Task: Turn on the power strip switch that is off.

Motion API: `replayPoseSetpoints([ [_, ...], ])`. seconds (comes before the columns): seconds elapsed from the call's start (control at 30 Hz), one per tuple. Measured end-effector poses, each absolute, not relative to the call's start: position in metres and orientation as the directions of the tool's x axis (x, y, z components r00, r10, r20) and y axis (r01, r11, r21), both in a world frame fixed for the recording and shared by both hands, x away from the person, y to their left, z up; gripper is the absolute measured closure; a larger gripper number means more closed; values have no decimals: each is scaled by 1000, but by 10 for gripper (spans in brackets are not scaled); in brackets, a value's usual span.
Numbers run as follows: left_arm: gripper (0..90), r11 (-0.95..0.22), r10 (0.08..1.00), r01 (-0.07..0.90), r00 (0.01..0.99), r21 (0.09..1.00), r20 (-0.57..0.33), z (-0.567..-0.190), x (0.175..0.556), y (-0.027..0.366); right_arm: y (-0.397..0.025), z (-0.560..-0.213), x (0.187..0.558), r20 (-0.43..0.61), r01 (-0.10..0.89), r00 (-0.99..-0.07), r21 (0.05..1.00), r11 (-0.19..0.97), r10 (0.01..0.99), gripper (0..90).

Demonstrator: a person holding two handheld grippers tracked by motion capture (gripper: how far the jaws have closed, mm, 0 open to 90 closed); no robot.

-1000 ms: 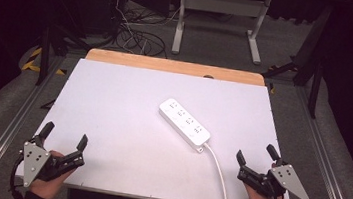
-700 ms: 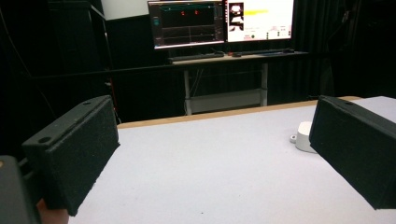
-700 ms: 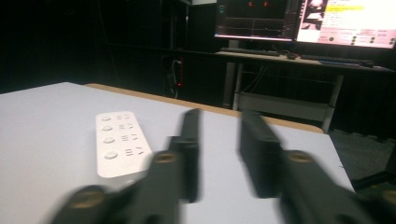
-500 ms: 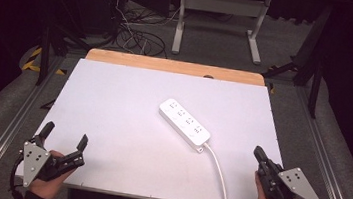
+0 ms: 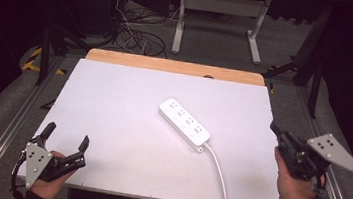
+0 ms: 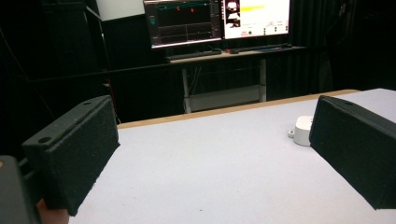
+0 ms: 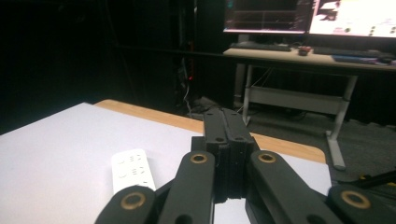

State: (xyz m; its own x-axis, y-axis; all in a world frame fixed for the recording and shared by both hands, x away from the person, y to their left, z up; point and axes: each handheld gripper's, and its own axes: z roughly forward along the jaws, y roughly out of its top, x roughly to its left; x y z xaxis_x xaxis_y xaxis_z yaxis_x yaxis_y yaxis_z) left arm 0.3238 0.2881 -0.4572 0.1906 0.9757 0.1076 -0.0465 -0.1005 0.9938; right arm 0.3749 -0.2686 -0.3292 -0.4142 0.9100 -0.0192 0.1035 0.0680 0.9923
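Dark workshop surroundings frame a white table point(image 5: 126, 124) with a wooden strip along its far edge. Beyond it, cables lie on the floor, and a desk with two lit monitors point(image 6: 217, 21) stands in the background.

Power strip: a white power strip point(image 5: 184, 124) lies flat on the table, right of centre, set diagonally from far-left to near-right. Its white cord point(image 5: 219, 172) leaves the near-right end and runs to the near edge of the table. In the left gripper view, one end of the strip point(image 6: 303, 130) shows beside the right jaw. In the right gripper view, the strip point(image 7: 133, 175) lies left of the jaws.

Left gripper: the left gripper point(image 5: 65, 139) is held over the near-left corner of the table. Its jaws stand wide apart with nothing between them. It is well apart from the power strip.

Right gripper: the right gripper point(image 5: 275, 129) is held at the right edge of the table, pointing toward the far-left. Its jaws are pressed together, pad against pad, with nothing between them. It is near the power strip but not touching it.
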Motion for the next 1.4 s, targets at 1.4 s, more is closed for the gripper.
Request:
replayPoseSetpoints([
  [1.4,23,-100,972,-31,213,995,104,-458,325,287,-110,-401,492,-134,538,-662,600,592,737,900],
])
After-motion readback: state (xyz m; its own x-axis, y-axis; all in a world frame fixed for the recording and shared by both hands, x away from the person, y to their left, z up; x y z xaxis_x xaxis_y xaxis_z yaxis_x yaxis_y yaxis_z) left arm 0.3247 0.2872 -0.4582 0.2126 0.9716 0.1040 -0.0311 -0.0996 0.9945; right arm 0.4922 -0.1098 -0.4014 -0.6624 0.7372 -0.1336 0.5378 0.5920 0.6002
